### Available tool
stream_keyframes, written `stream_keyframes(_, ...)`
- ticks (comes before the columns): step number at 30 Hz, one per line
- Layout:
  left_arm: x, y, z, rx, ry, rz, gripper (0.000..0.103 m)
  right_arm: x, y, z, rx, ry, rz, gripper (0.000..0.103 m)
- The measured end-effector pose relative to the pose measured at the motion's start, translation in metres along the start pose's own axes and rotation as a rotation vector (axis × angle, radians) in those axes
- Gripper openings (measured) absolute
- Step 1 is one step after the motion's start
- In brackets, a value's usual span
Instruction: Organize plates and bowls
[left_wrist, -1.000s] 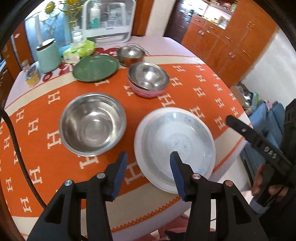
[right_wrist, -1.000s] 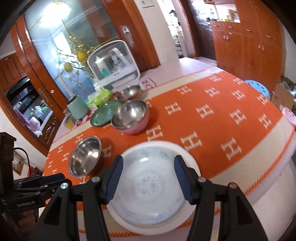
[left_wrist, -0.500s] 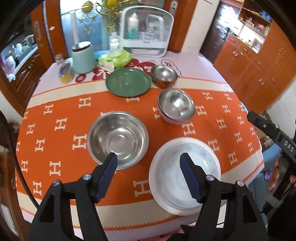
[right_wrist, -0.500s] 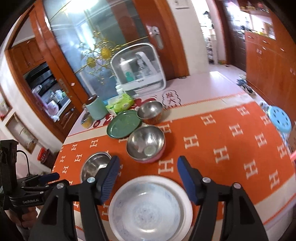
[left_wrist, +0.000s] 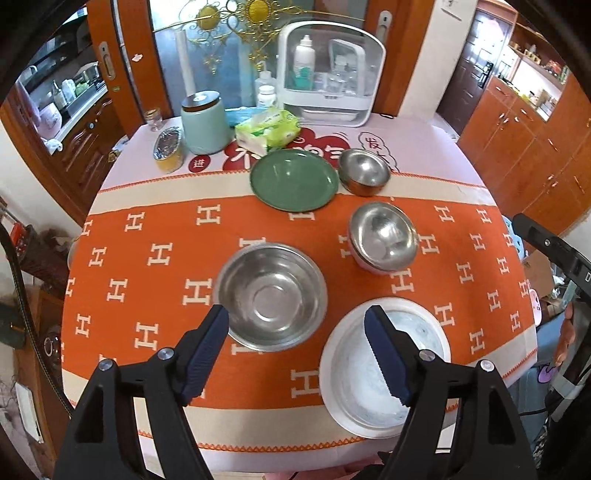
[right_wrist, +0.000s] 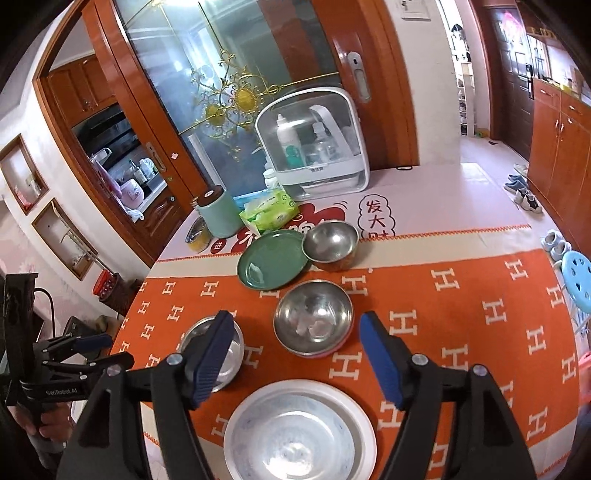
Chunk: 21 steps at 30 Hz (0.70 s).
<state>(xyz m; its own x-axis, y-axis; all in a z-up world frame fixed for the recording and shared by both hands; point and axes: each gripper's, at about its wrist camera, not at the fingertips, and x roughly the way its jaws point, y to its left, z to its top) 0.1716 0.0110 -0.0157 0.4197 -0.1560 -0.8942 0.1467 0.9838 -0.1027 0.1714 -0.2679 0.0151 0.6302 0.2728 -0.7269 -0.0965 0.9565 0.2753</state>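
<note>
Fingers were spreading on your left gripper (left_wrist: 295, 328) and right gripper (right_wrist: 297, 336), nothing between them. Near edge held the white plate (right_wrist: 299, 434); large steel bowl (left_wrist: 271, 295) sat left, pink-based bowl (right_wrist: 313, 317) beyond, green plate (left_wrist: 294, 179) and small bowl (left_wrist: 364, 170) farthest.

Even daylight lit both views brightly, coming through the frosted glass door panel (right_wrist: 236, 122) behind the table. Soft glare sat in the shiny stainless steel bowls (left_wrist: 271, 297), shadows were faint, and fisheye bending with black vignetting warped the edges.
</note>
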Motion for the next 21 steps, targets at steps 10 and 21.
stream_keyframes(10,0.011,0.043,0.059,-0.006,-0.001,0.039,0.076,0.03,0.01,0.038,0.068,0.029,-0.039,0.071)
stream_keyframes(21,0.075,0.087,0.134,-0.003,0.049,-0.042,0.076,0.1,0.024,0.07,0.167,0.063,-0.084,0.071)
